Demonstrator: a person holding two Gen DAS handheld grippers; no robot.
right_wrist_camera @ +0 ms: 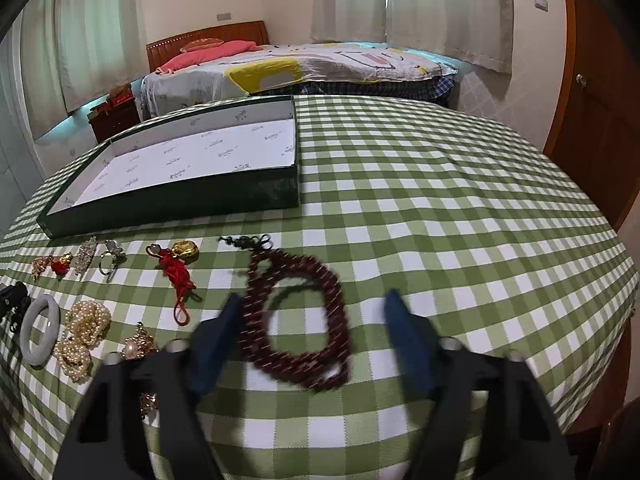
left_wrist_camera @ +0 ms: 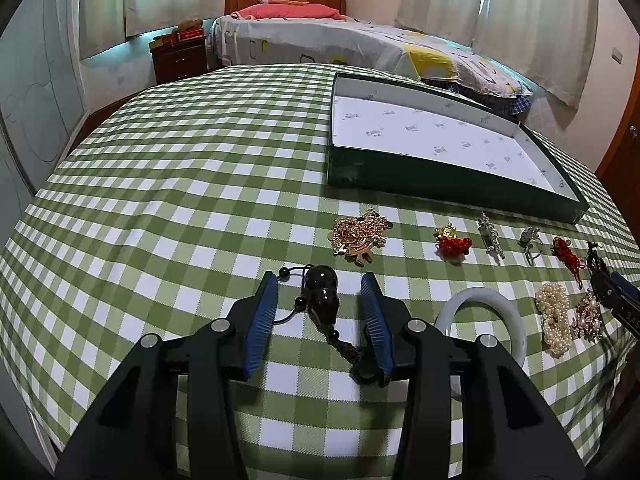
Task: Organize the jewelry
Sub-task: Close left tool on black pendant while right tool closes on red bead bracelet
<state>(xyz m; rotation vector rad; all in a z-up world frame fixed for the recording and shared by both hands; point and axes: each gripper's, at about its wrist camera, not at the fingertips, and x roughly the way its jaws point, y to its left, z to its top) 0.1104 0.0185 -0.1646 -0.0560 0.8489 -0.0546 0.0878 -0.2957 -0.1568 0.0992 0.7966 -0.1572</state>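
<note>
While jewelry waits outside the tray [left_wrist_camera: 452,194], both grippers straddle pieces.
Left gripper [left_wrist_camera: 320,300] spread around black pendant [left_wrist_camera: 320,288]; right gripper [right_wrist_camera: 316,320] spread around dark-red bead bracelet [right_wrist_camera: 300,320], neither pinching.

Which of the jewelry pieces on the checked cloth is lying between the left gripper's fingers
The black gourd-shaped pendant on a beaded cord lies between the open left gripper; neither blue pad presses it. The gold rhinestone brooch lies beyond the fingertips, the white jade bangle outside them.
</note>
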